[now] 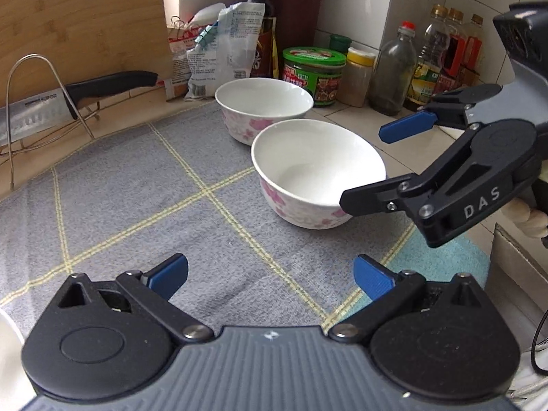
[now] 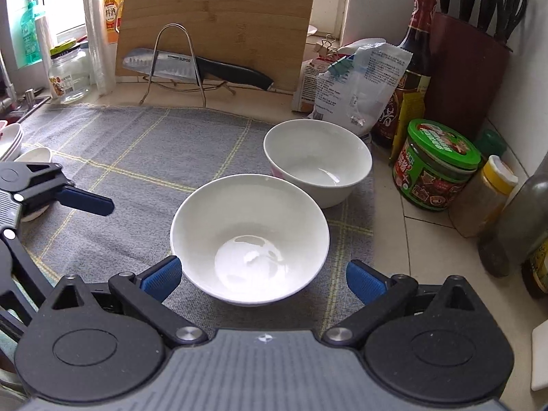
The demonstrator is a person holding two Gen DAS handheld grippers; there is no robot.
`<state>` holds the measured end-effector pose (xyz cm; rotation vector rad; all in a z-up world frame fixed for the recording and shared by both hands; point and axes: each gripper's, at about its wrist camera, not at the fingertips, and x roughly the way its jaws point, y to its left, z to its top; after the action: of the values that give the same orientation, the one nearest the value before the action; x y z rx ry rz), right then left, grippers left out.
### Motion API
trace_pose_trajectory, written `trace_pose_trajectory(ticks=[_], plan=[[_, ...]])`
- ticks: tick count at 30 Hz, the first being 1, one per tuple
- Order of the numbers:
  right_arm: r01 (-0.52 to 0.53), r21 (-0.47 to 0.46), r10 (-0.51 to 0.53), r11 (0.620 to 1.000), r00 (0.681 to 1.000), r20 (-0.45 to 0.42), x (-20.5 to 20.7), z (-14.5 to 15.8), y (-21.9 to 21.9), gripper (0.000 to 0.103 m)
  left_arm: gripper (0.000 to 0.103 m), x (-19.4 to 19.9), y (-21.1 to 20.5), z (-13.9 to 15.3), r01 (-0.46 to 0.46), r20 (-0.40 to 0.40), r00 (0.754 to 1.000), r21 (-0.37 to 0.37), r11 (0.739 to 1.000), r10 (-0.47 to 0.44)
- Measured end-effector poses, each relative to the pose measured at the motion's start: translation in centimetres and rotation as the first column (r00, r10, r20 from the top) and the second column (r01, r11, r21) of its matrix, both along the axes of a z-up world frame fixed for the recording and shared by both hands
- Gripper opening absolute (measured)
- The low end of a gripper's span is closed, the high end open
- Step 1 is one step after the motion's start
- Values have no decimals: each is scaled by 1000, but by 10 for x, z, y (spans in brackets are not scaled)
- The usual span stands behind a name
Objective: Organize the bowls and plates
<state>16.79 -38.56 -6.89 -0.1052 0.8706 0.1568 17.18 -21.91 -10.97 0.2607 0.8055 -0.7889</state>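
Observation:
Two white bowls with pink flowers stand on a grey checked mat (image 1: 137,188). The near bowl (image 1: 318,171) (image 2: 250,236) lies between the spread fingers of my right gripper (image 2: 263,279), which is open; its left pad sits close against the bowl's wall. The left wrist view shows that gripper (image 1: 366,167) coming in from the right at the bowl's rim. Behind stands the far bowl (image 1: 263,109) (image 2: 318,161). My left gripper (image 1: 270,275) hovers open over bare mat, holding nothing. One of its blue-padded fingers (image 2: 87,200) shows at the left of the right wrist view.
A stack of white plates (image 2: 10,140) and a small white dish (image 2: 36,156) sit at the mat's left edge. A knife (image 2: 191,66) rests on a wire rack before a wooden board (image 2: 219,17). Bags (image 2: 356,85), a green jar (image 2: 435,164), bottles and a knife block (image 2: 465,68) crowd the right.

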Motion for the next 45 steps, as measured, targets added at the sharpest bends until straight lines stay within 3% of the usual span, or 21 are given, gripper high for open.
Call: trace_pose_trajectory(ticks=[9,13,16,23,26,41,45], plan=[[-52,90,55,995,998,-25,11,-4,-25,103,102,1,-38,-25,-18,-27,999,12,1000,18],[-74,95,78,993,996,-38,17,-6,-30,103,102,3,-45,-27,-43,-6,999,28,999,43],[-92,87,95,992,995,-35,20,-6,-32,103,103,0,-52,-30,-63,52,997,76,995,59],[-131,108,135,986,990,-34,24,-5,-33,103,102,2,-53,-26,-132,38,991,42,990,131],[-143,105,147,984,989,-28,26,-5,-32,103,102,3,-51,-20,-112,48,993,-6,994,112],[-190,139,198,972,979,-52,39,-6,-30,88,99,2,-59,-14,-41,116,992,-7,999,42],[-199,130,207,971,977,-55,41,-7,-30,85,92,2,-60,-14,-22,112,993,-19,1000,24]])
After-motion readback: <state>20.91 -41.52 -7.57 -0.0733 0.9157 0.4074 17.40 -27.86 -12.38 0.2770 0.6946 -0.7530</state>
